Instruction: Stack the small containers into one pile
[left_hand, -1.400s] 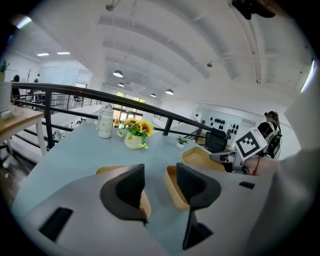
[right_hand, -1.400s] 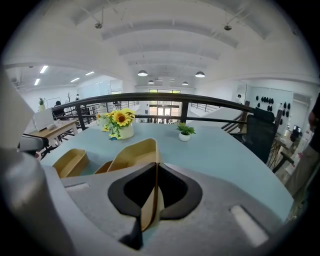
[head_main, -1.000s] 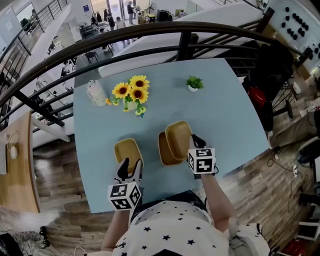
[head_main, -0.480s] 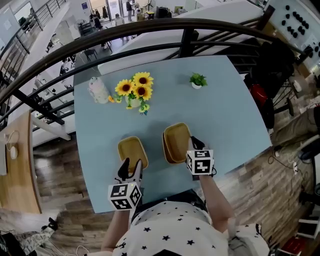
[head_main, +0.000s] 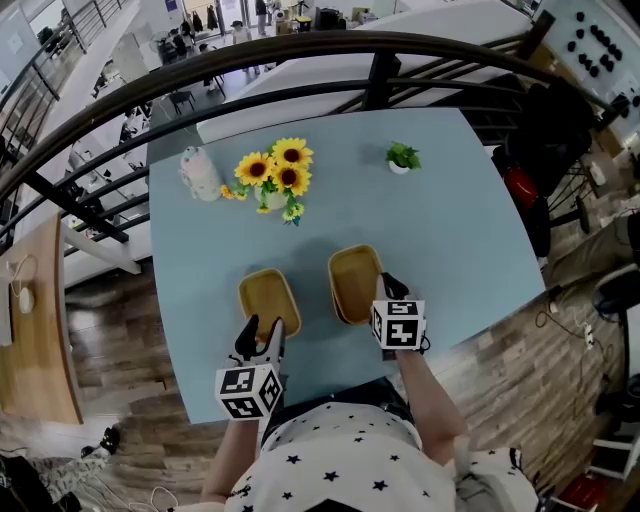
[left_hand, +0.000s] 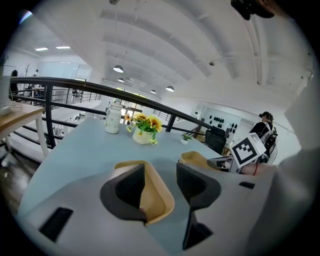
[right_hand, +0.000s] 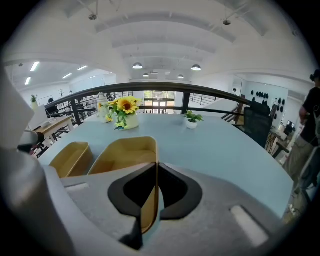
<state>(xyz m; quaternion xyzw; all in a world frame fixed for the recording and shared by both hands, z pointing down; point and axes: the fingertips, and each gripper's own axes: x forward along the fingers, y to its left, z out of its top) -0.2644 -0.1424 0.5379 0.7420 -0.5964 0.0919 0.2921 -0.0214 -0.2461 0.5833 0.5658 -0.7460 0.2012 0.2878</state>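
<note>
blue table (head_main: 460, 230) with tan container (head_main: 268, 303), second container (head_main: 356, 283), sunflowers (head_main: 280, 178), plant (head_main: 402, 157), bottle (head_main: 199, 174)

Sunflowers (head_main: 278, 178), small potted plant (head_main: 402, 158), pale jar (head_main: 200, 175) on blue table (head_main: 460, 240)

The left gripper (left_hand: 161, 186) holds its jaws apart over the light blue table (left_hand: 75, 150). Under them lies a tan container (left_hand: 156, 200). Its right wall stands in the gap, and the jaws are not pressed on it. To the right lies a second container (left_hand: 196, 159), with the right gripper (left_hand: 215, 162) at its near end. Near the table's far edge stand a white bottle (left_hand: 113, 120), a vase of sunflowers (left_hand: 144, 131) and a small potted plant (left_hand: 185, 138).
</note>
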